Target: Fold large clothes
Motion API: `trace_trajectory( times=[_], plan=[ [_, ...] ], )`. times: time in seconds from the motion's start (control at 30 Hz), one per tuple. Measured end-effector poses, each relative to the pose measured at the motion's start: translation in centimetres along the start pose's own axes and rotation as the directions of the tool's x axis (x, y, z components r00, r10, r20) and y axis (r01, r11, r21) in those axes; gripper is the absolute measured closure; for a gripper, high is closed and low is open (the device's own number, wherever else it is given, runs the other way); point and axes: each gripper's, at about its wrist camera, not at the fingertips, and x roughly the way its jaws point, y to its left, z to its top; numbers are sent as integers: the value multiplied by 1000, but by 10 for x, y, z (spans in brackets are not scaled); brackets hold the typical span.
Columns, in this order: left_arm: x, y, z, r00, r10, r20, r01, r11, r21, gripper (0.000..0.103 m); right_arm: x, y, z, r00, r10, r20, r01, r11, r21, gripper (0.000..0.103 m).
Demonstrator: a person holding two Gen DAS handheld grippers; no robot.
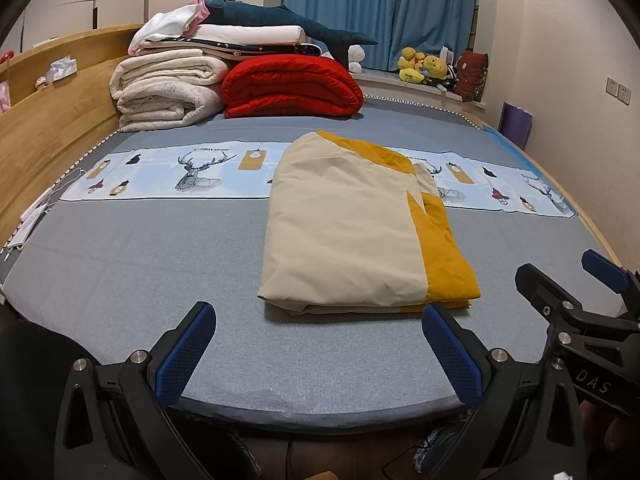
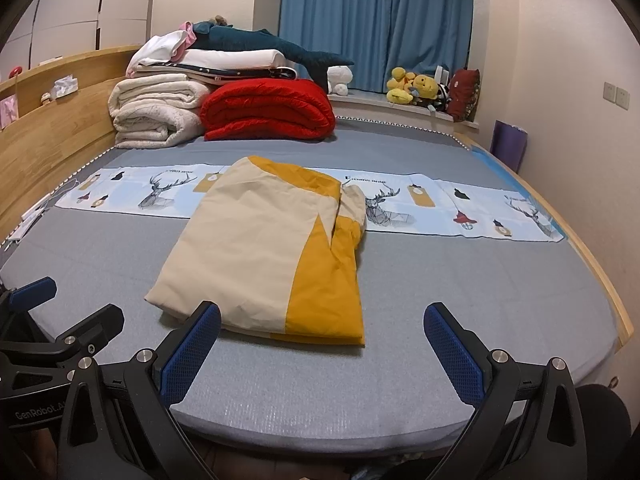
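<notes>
A cream and mustard-yellow cloth [image 1: 352, 236] lies folded into a thick rectangle on the grey bed [image 1: 160, 264], its far end over a printed strip. My left gripper [image 1: 320, 316] is open near the bed's front edge, just short of the fold, with nothing between its blue pads. The right gripper [image 1: 564, 272] shows at the right edge of that view. In the right wrist view the same folded cloth [image 2: 256, 256] lies ahead and left. My right gripper [image 2: 322, 316] is open over the near edge of the bed [image 2: 480, 280], its left fingertip close to the cloth's front edge. The left gripper [image 2: 72, 300] shows at the left.
Folded white blankets [image 1: 164, 88] and a red quilt [image 1: 288, 86] are stacked at the far left against a wooden headboard [image 1: 44, 120]. A deer-print cloth strip [image 1: 168, 174] crosses the bed. Plush toys [image 1: 424, 66] sit on the window ledge under blue curtains [image 1: 380, 8].
</notes>
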Motion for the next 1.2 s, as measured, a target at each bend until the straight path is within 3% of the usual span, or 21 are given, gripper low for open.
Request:
trace_trajectory(
  times=[1.2],
  plan=[
    [1, -4, 0, 1000, -3, 2, 3, 1000, 1, 0, 0, 0, 0, 1000, 2, -1, -2, 1000, 1, 2]
  ],
)
